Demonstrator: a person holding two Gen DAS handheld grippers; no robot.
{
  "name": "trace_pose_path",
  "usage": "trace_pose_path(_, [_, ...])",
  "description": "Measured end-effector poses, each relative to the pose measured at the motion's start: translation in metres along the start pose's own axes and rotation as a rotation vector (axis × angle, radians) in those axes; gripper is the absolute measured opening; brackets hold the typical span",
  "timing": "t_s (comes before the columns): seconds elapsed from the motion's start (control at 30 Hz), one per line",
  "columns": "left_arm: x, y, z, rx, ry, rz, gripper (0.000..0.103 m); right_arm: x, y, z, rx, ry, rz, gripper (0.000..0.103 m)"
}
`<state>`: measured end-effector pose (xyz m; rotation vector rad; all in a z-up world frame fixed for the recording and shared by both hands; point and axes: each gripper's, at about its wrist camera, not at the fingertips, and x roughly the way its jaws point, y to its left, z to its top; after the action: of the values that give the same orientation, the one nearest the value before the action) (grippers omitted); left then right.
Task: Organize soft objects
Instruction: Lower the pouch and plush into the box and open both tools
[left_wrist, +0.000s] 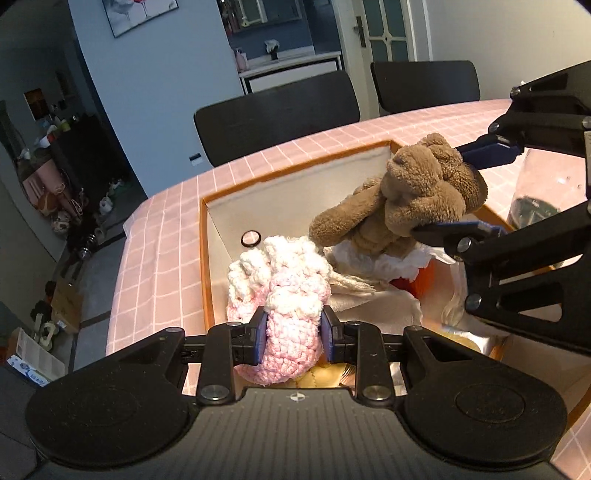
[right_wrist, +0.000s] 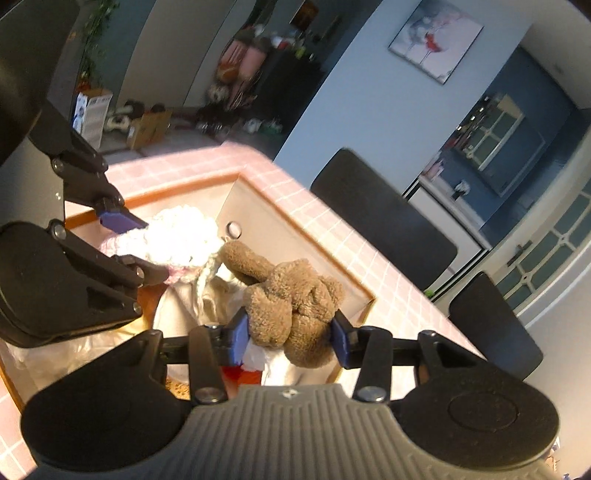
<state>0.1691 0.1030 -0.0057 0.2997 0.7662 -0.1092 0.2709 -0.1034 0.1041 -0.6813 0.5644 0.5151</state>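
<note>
A pink-and-white crocheted soft item sits between the blue pads of my left gripper, which is shut on it over the near left corner of an orange-rimmed box. To the right, my right gripper has its pads against a brown plush toy above the box's middle, and the toy's lower body reaches a white frilly cloth. The right wrist view shows the plush toy between that gripper's pads, with the left gripper and crocheted item beyond, over the box.
The box stands on a table with a pink checked cloth. It holds pale fabrics and something red, and a black ring lies against its inner wall. Two black chairs stand behind the table. A clear bottle stands at the right.
</note>
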Motion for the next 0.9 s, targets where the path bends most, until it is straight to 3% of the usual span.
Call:
trace_pose_path(0.23, [0.007,-0.007,0.004,0.027,0.023,0.025,0.039,0.023,-0.010,0.013,0.084,0.100,0.090,0.048])
trace_pose_path(0.4, [0.007,-0.005,0.003,0.016,0.018,0.020,0.049,0.026,-0.011,0.003,0.134,0.140,0.127,0.049])
trace_pose_path(0.63, [-0.006,-0.007,0.004,0.042,-0.009,0.045,0.064,0.010,-0.011,0.007,0.134,0.097,0.127,0.056])
trace_pose_path(0.9, [-0.031,-0.011,0.008,0.061,-0.059,0.028,0.076,-0.032,-0.011,0.019,0.070,-0.040,0.064,0.070])
